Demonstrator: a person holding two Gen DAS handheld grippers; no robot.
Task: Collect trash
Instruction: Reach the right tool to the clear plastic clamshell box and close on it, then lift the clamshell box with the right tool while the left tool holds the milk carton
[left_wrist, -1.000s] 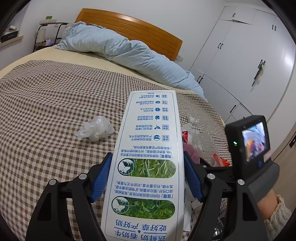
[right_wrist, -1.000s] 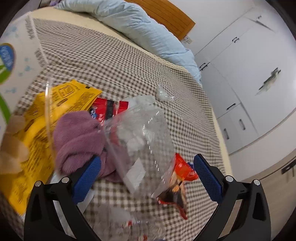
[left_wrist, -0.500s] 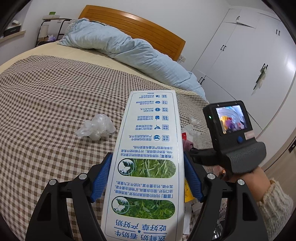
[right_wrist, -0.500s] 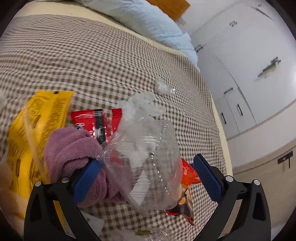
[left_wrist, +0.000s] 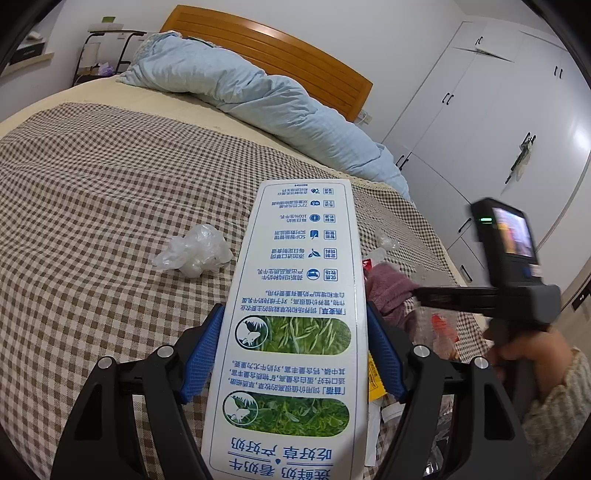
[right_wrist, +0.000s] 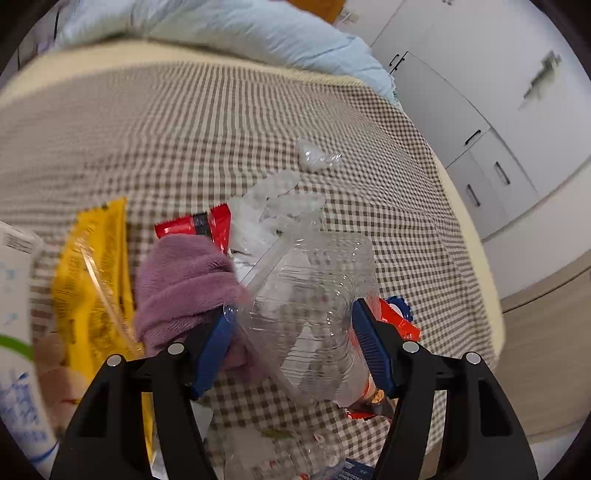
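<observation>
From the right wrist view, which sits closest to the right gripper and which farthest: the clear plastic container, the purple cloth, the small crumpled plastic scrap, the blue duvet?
1. Clear plastic container, between the right gripper pads.
2. Purple cloth, just left of it.
3. Crumpled plastic scrap, farther up the checked bedspread.
4. Blue duvet, at the bed's far end.

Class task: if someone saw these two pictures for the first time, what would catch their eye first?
The tall white milk carton fills the left wrist view, clamped in the left gripper. In the right wrist view the right gripper has just been closing around a clear plastic container, beside a purple cloth on the checked bedspread.
</observation>
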